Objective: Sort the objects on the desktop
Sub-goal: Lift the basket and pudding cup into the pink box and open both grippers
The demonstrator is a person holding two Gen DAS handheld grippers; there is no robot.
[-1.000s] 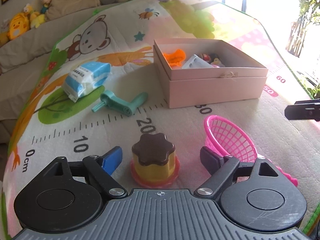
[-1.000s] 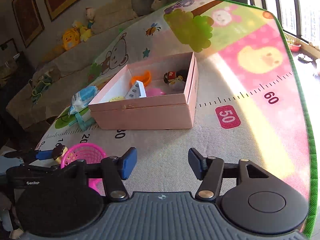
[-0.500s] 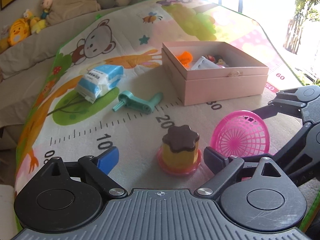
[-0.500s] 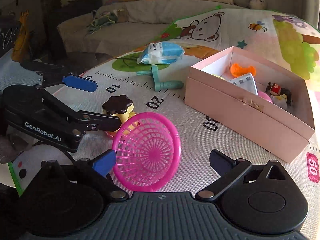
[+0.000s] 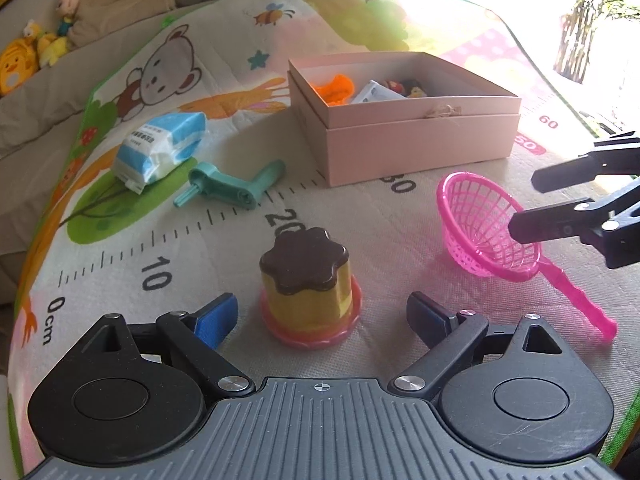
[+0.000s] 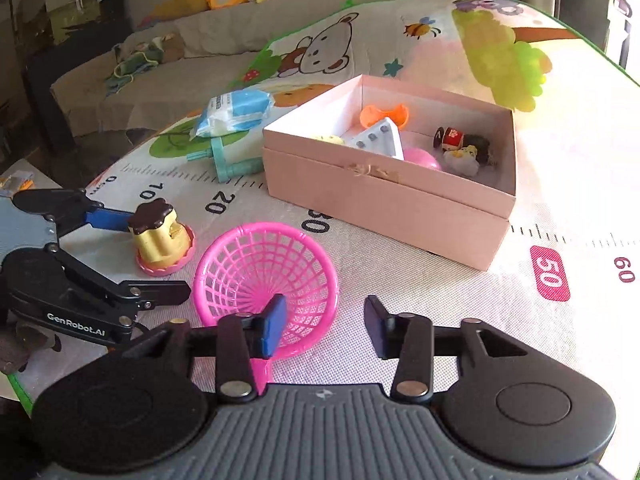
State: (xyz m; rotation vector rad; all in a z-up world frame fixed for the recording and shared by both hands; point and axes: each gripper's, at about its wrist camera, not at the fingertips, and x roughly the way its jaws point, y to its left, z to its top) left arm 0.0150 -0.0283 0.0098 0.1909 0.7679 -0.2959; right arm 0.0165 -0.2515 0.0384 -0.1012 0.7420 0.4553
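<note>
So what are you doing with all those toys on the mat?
Sorting them into the pink box. The left gripper is open around the toy pudding, not squeezing yet. The right gripper is open at the pink basket, one finger inside its rim. The tissue pack and teal handle wait on the mat.

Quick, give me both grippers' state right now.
Left gripper: open, holding nothing, its jaws either side of the toy pudding.
Right gripper: open, holding nothing, over the pink basket.
</note>
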